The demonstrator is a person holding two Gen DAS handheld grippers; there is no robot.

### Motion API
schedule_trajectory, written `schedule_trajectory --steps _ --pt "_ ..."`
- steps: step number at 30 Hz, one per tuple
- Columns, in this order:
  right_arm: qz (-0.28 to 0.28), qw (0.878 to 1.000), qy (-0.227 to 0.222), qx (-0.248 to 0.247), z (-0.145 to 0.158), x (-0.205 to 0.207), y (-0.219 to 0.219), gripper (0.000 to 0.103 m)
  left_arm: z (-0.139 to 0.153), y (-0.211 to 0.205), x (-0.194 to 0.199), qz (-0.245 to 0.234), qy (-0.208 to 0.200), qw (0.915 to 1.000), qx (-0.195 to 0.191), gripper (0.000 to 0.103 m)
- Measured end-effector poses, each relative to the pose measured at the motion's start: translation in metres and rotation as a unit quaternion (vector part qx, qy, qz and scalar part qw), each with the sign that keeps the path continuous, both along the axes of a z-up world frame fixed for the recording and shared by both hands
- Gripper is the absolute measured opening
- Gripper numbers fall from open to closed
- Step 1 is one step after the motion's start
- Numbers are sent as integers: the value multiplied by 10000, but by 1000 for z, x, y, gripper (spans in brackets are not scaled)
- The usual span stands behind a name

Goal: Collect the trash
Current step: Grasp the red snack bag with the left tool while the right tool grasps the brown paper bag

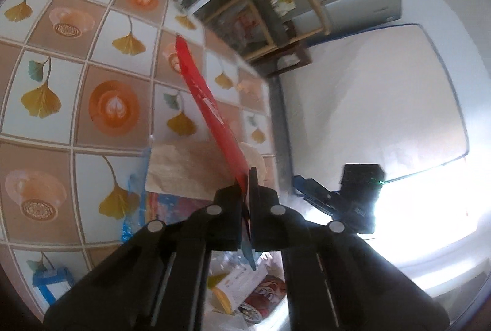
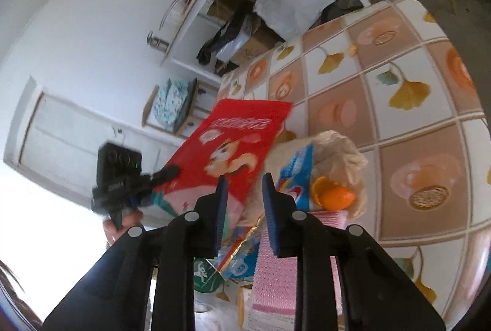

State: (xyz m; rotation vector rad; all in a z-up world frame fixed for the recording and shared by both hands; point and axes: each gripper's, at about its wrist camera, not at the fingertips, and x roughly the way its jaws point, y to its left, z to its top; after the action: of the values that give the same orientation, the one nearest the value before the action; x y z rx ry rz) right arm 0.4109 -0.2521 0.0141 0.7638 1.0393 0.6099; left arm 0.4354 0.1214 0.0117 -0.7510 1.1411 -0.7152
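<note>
Trash is mostly uncollected as far as I can see: a loose heap sits on the tiled worktop [image 2: 399, 104] near its edge, and only one piece is off the surface. That piece is the red snack bag [image 1: 211, 116], flat and stiff, which my left claw [image 1: 248, 177] has clamped by its lower edge; the pads are closed right down on the foil, and the bag stands up from them edge-on in the left wrist view. From the right wrist view I see the same red bag [image 2: 233, 144] face-on, printed with a cartoon animal, tilted above the heap with the left claw [image 2: 172, 170] at its lower corner.

My right claw [image 2: 245, 180] is partly open with nothing between its pads. It hovers just over the pile, apart from everything as far as I can judge.

Left to gather: a blue and white wrapper [image 2: 299, 174], orange peel [image 2: 333, 193] resting on a pale crumpled tissue [image 2: 340, 147], a pink textured packet [image 2: 273, 285], and a few small wrappers underneath it all. I cannot see any bin or bag to drop things into, so where the red bag goes is unclear. By my judgement the job is at an early stage.
</note>
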Motion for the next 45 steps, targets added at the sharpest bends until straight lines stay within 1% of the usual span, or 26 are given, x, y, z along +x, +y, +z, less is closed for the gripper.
schedule_trajectory --steps 2,3,4,6,8,10,12,15,18,21,23,24,27,29,31,32,33,34,36,37,39,40,41,43,44,45 --pt "-90 9998 138 134 -3 2 -7 31 1 3 -5 -11 -88 9998 -160 2" --pt "-137 9995 227 178 -6 4 -9 38 1 5 -8 -1 -123 9997 -225 2" --pt "-158 9992 299 219 -10 6 -10 43 0 7 -10 -1 -153 9994 -308 2" --pt "-135 9981 518 309 -20 11 -6 48 -4 12 -14 72 -152 9990 -419 2" --pt "-127 9967 713 358 -30 16 0 48 -5 17 -18 170 -203 9983 -526 2" --pt "-121 9961 793 359 -34 21 2 48 -1 28 -24 317 -361 9966 -673 2" --pt "-70 9965 760 336 -34 20 7 48 4 41 -31 470 -502 9938 -879 2" --pt "137 9984 543 120 -24 12 15 49 10 58 -40 670 -676 9898 -1061 2" --pt "372 9986 253 -274 -12 -4 18 58 16 76 -53 860 -850 9852 -1219 2" --pt "579 9951 -4 -805 1 -22 19 62 23 89 -71 1040 -1027 9803 -1328 2" --pt "712 9905 -214 -1152 10 -33 21 64 25 102 -85 1160 -1126 9780 -1316 2" --pt "860 9851 -401 -1432 17 -39 28 67 26 109 -92 1267 -1176 9767 -1272 2" --pt "1051 9729 -697 -1937 29 -47 42 67 24 122 -105 1462 -1234 9734 -1263 2" --pt "1082 9673 -868 -2124 35 -42 48 70 22 131 -115 1573 -1282 9713 -1243 2" --pt "1071 9632 -1047 -2232 40 -33 53 78 18 138 -122 1664 -1284 9698 -1235 2" --pt "1124 9598 -1211 -2269 43 -25 58 81 16 142 -125 1697 -1268 9693 -1249 2" --pt "1205 9567 -1320 -2298 44 -20 65 89 14 145 -128 1717 -1249 9692 -1245 2" --pt "1397 9504 -1464 -2363 45 -10 74 92 12 147 -130 1726 -1236 9694 -1233 2" --pt "1688 9350 -1634 -2655 41 10 91 92 8 152 -132 1755 -1220 9692 -1223 2" --pt "1991 9219 -1667 -2875 34 24 104 93 8 154 -134 1762 -1218 9691 -1226 2" --pt "2368 9071 -1591 -3094 21 41 120 92 5 158 -136 1779 -1221 9683 -1256 2" --pt "2598 8981 -1456 -3235 8 54 129 92 3 159 -137 1786 -1224 9681 -1259 2" --pt "2756 8936 -1302 -3296 -3 63 134 92 2 160 -139 1788 -1229 9680 -1263 2" --pt "2930 8931 -934 -3285 -22 79 138 92 0 165 -142 1807 -1211 9678 -1267 2" --pt "2948 8967 -747 -3217 -30 87 138 92 -1 165 -142 1809 -1202 9679 -1261 2" --pt "2927 9005 -641 -3150 -34 91 137 90 -2 166 -144 1814 -1192 9681 -1256 2"
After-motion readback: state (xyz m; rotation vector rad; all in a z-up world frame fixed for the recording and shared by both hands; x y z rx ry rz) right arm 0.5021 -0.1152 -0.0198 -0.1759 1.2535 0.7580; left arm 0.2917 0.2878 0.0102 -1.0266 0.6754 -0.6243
